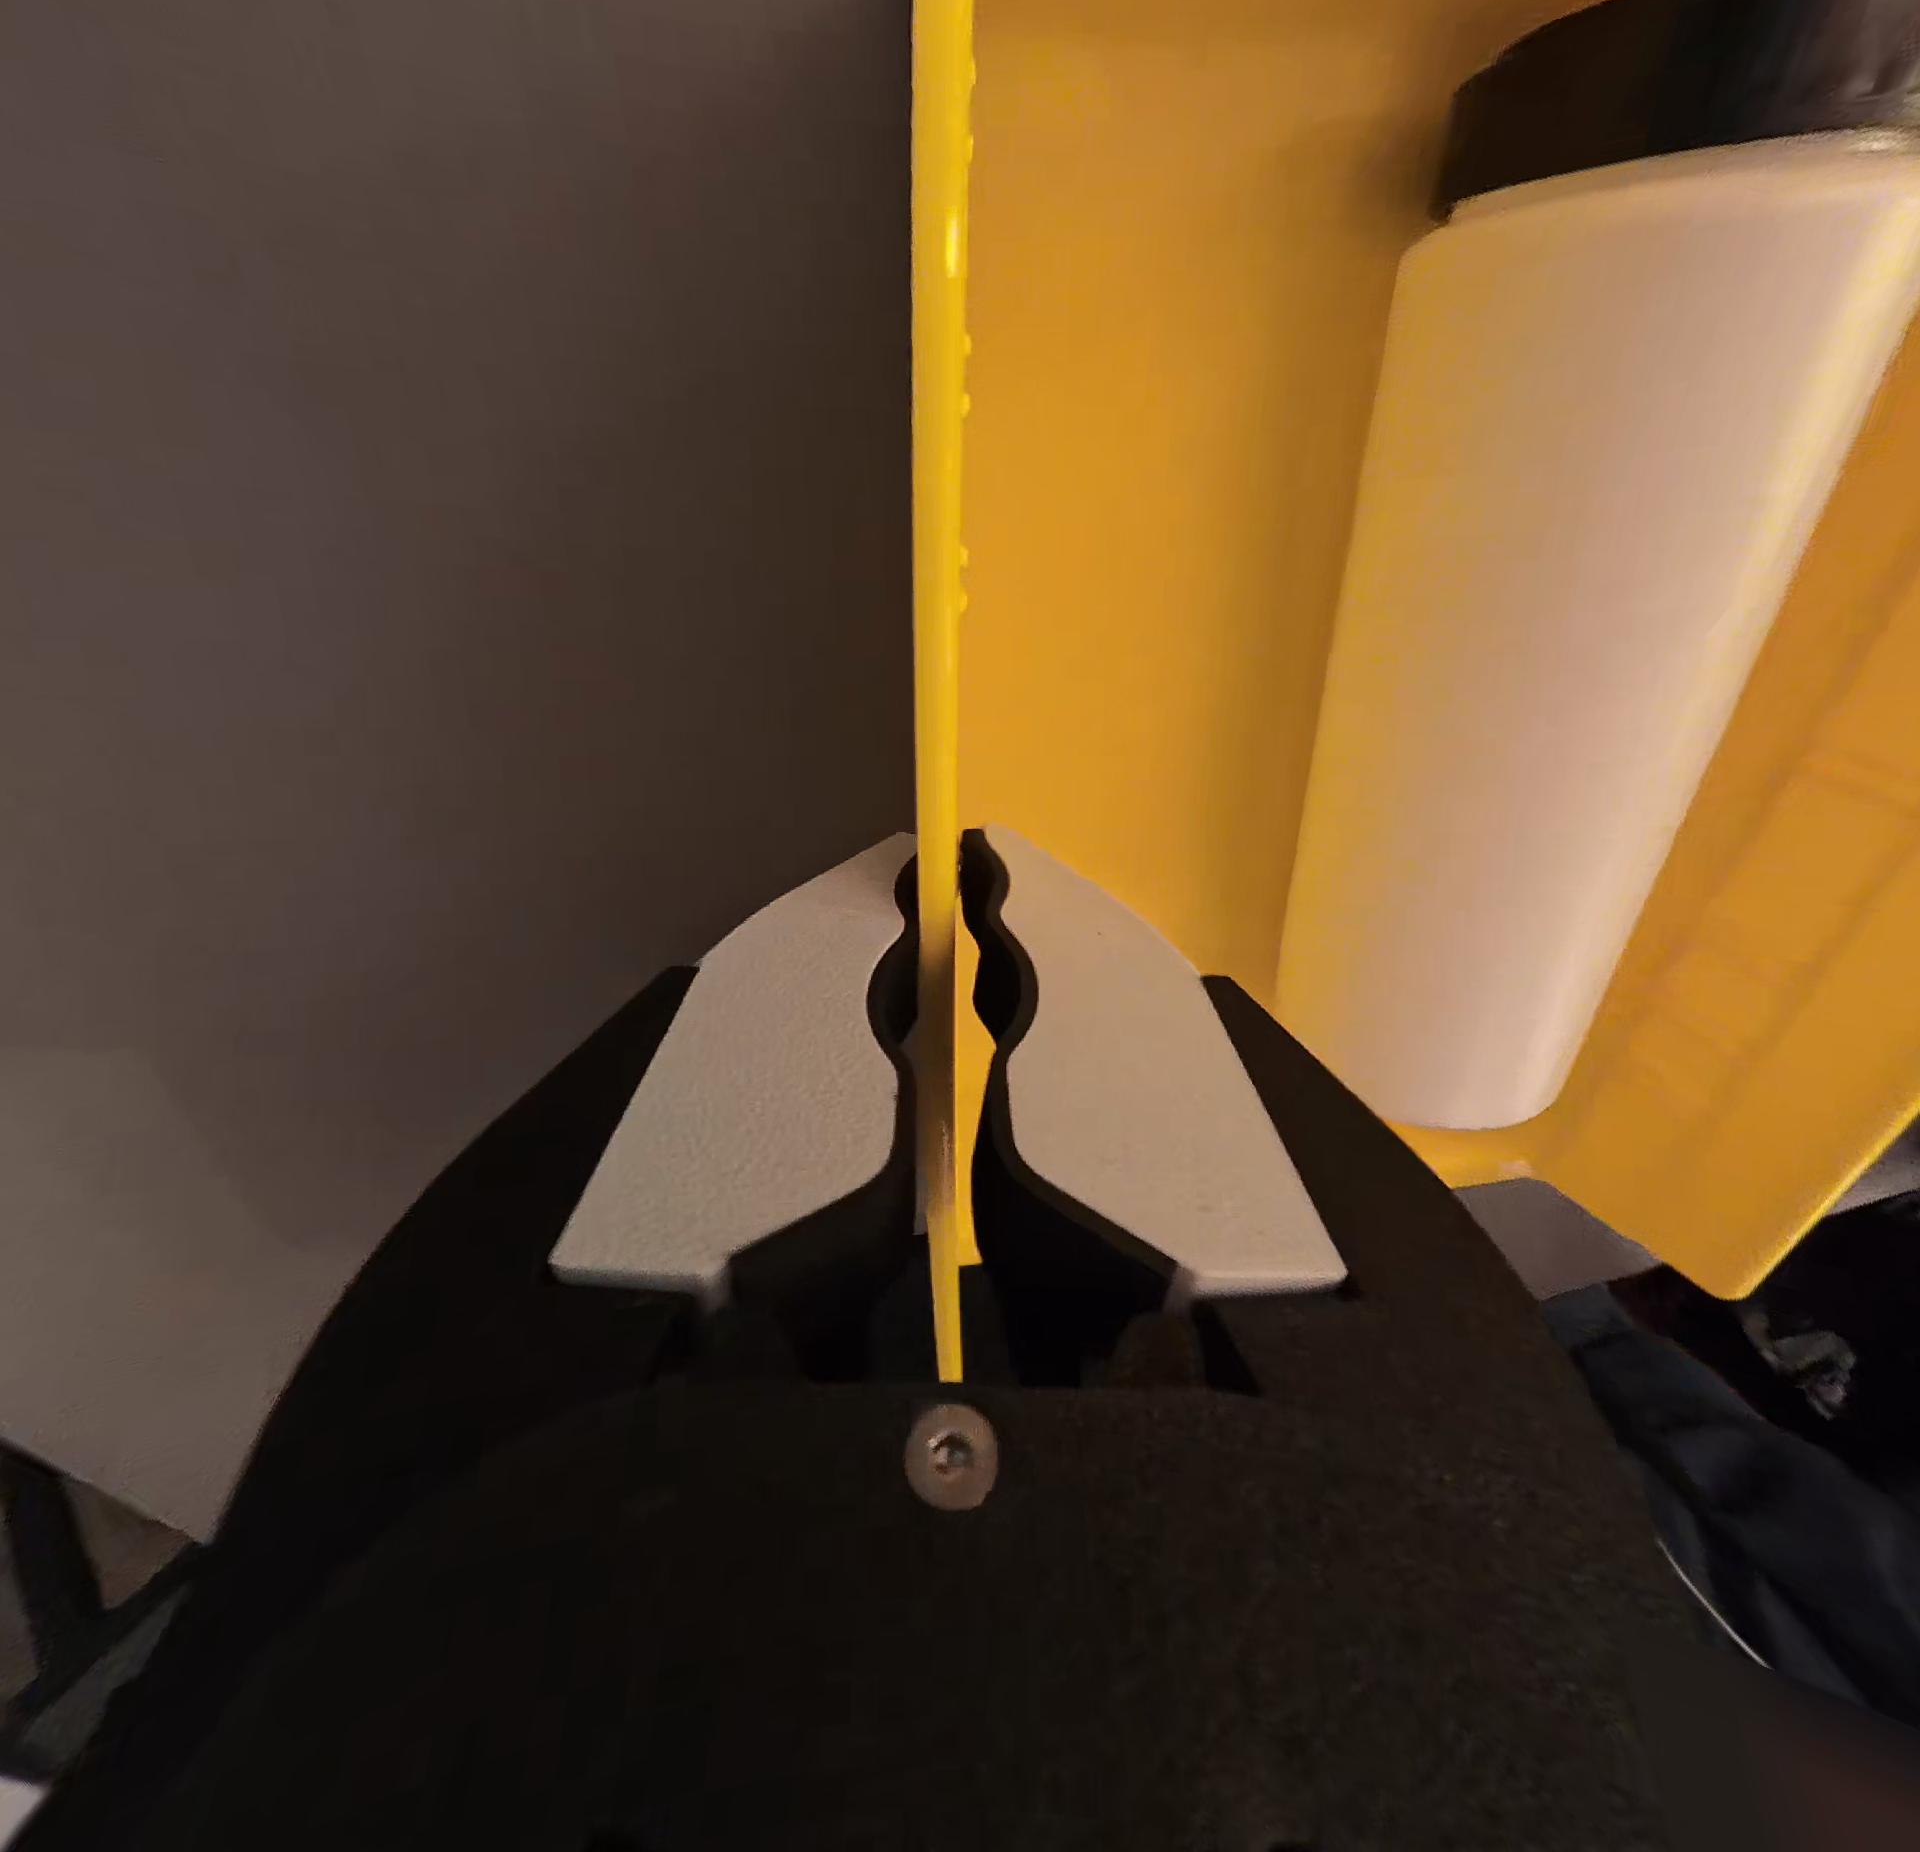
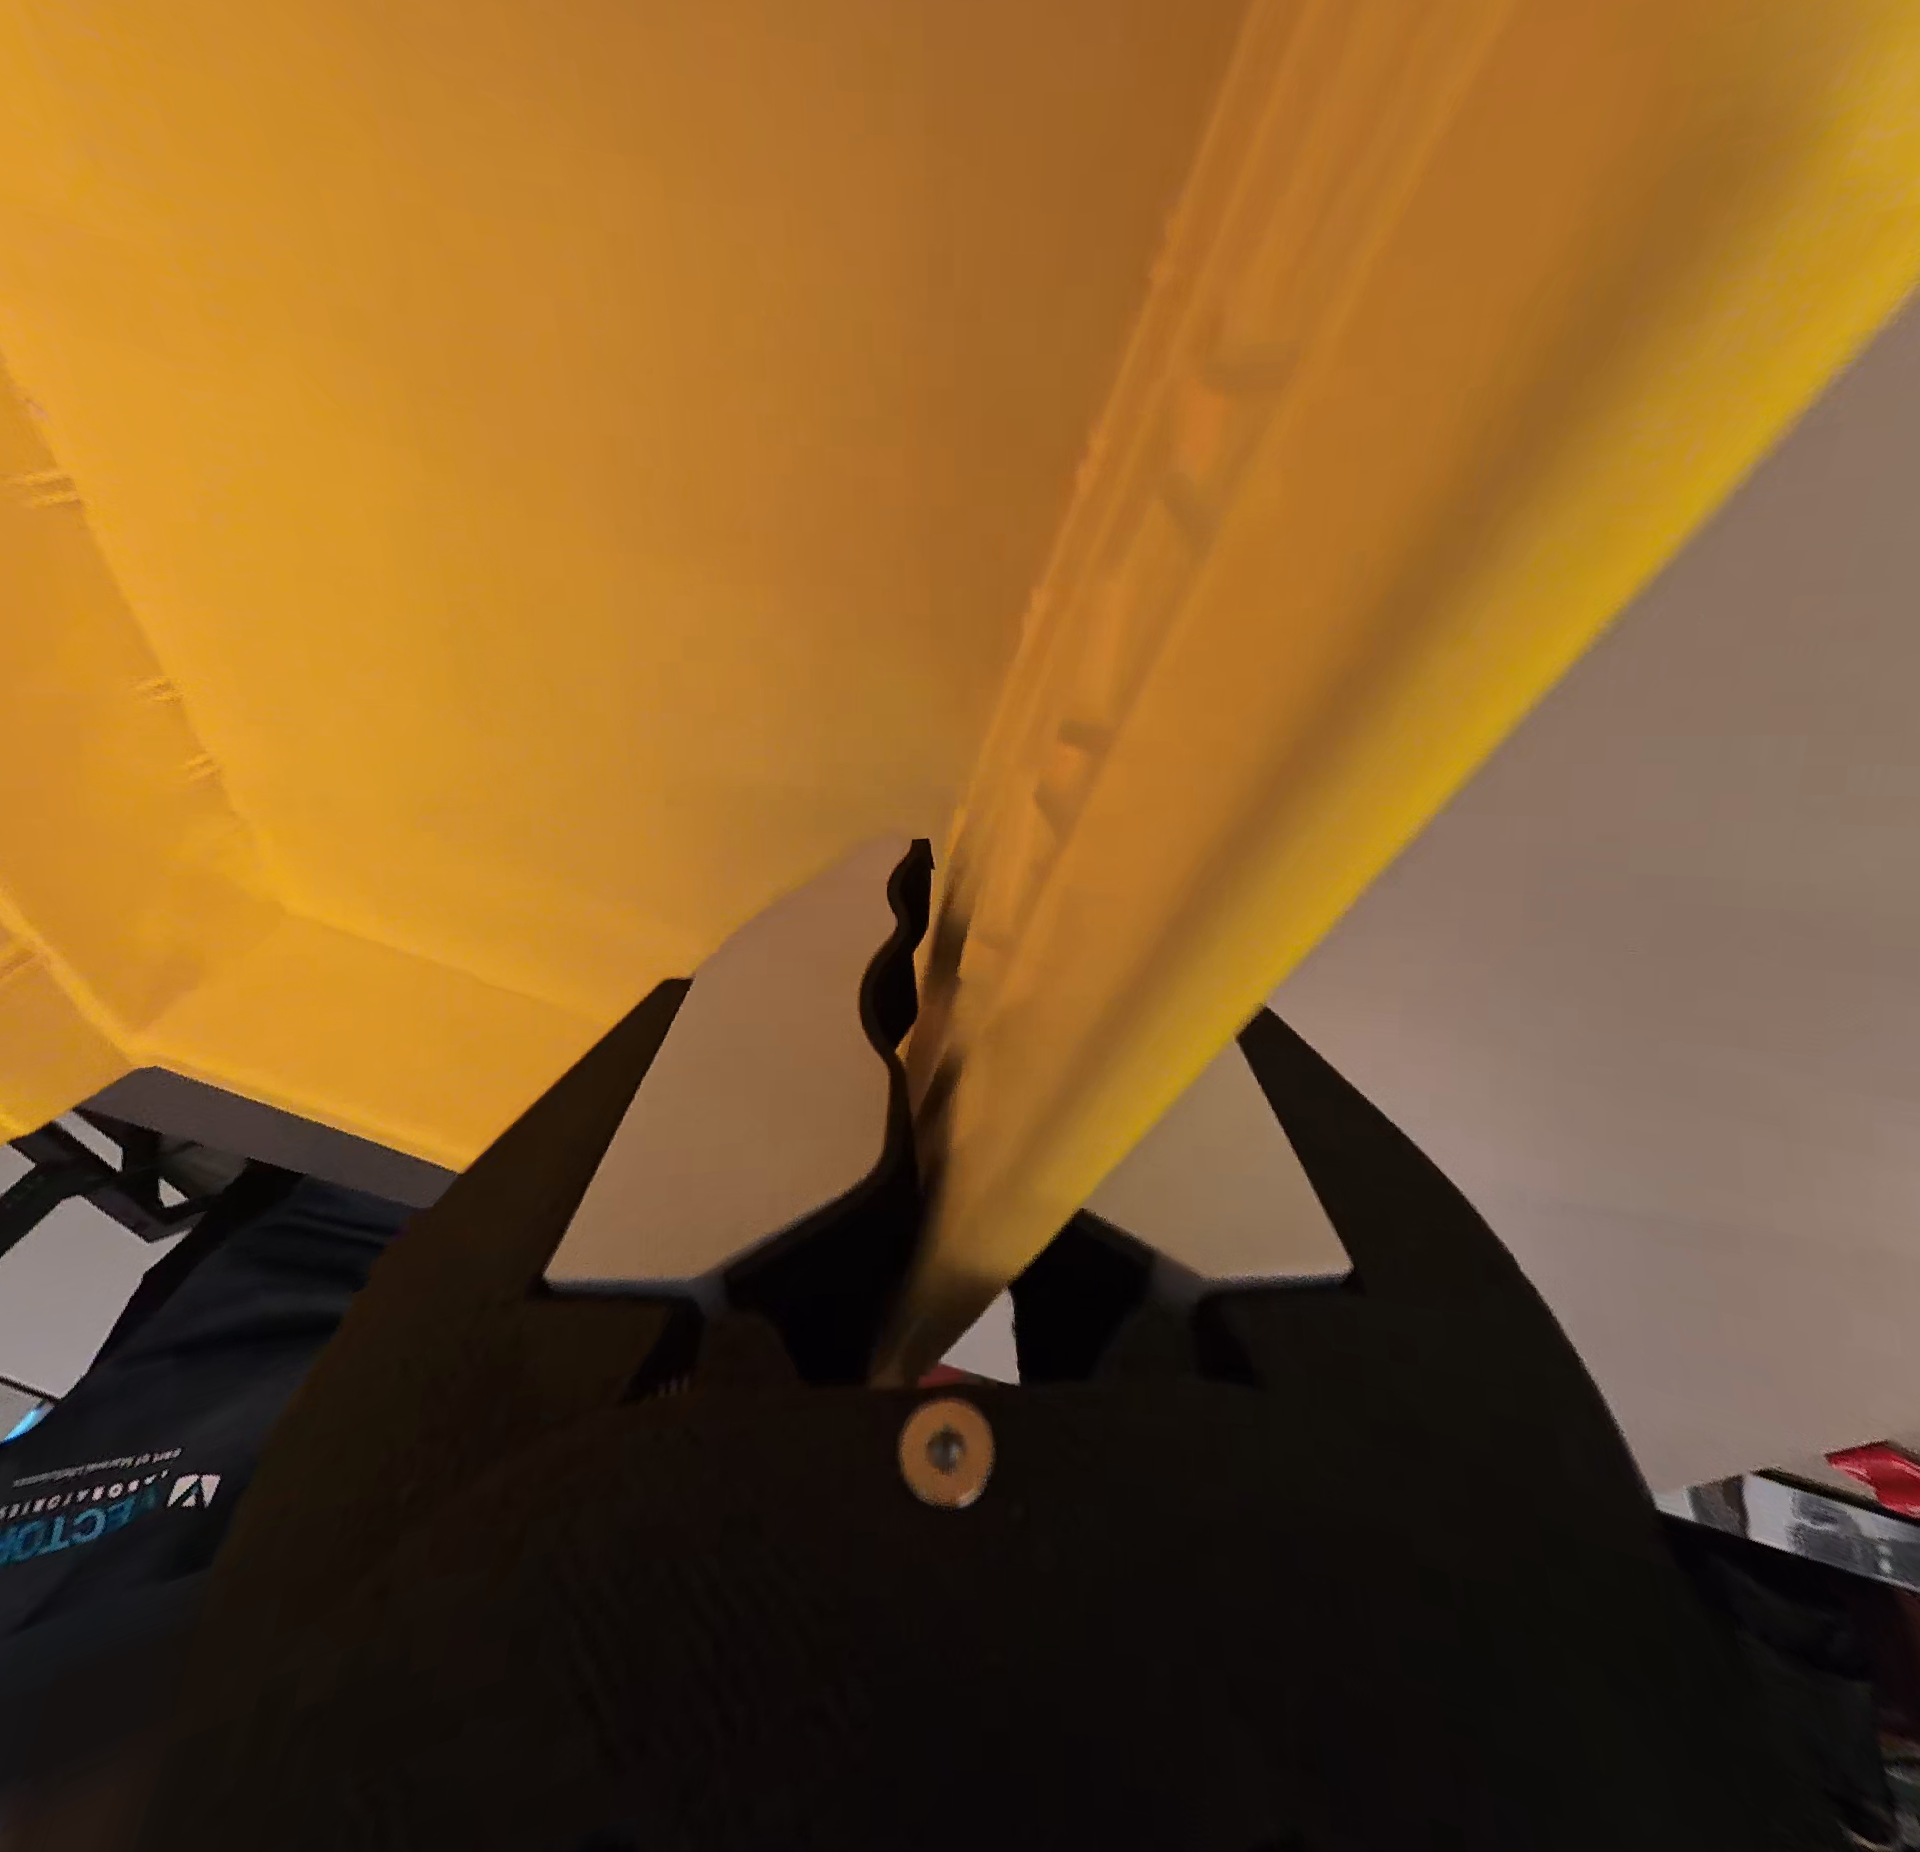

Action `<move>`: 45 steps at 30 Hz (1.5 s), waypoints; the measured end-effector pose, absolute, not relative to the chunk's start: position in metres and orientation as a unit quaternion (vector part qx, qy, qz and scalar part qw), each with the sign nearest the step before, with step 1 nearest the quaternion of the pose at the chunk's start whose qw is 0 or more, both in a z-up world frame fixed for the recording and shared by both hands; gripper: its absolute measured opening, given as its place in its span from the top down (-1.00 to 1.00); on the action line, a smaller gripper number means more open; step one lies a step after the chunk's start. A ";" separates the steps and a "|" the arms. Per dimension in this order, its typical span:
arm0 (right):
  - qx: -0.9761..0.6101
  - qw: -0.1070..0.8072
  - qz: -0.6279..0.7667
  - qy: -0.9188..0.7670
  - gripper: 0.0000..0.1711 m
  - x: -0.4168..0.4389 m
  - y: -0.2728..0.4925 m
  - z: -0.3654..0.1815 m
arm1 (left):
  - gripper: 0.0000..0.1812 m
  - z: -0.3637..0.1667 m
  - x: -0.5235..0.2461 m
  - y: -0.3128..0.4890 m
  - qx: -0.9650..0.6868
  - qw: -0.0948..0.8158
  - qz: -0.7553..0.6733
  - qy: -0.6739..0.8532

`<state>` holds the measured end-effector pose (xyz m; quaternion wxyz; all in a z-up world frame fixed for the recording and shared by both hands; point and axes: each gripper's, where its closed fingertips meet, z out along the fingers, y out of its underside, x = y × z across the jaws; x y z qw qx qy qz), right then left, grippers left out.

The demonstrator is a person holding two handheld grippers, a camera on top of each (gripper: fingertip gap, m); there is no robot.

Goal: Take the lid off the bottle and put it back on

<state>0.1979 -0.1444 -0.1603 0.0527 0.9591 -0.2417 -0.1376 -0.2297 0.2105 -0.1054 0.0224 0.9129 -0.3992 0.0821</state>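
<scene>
A white bottle (image 1: 1558,607) with a black lid (image 1: 1662,88) on it lies inside a yellow bin (image 1: 1143,452), at the right of the left wrist view. My left gripper (image 1: 940,846) is shut on the bin's thin side wall (image 1: 940,348), left of the bottle and apart from it. My right gripper (image 2: 935,857) is shut on the bin's ribbed rim (image 2: 1247,555); the bin's inside (image 2: 623,348) fills that view. The bottle does not show in the right wrist view.
A plain grey-brown surface (image 1: 416,452) lies beyond the bin on the left, and also shows in the right wrist view (image 2: 1662,971). A person's dark clothing (image 2: 156,1439) is below the bin. Red and dark items (image 2: 1849,1511) sit at the lower right. Some 55 cm of space lies between my two pairs of fingers.
</scene>
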 end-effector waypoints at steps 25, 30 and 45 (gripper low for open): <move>0.975 0.063 -0.114 -0.178 0.90 0.207 -0.130 -0.161 | 0.94 -0.104 -0.292 0.242 0.924 -0.005 0.110 -0.365; 0.975 0.066 -0.113 -0.179 0.91 0.211 -0.134 -0.161 | 0.94 -0.104 -0.295 0.243 0.922 -0.003 0.121 -0.367; 0.983 0.032 -0.089 -0.160 0.60 0.220 -0.142 -0.159 | 0.79 -0.096 -0.313 0.254 0.925 -0.076 0.104 -0.358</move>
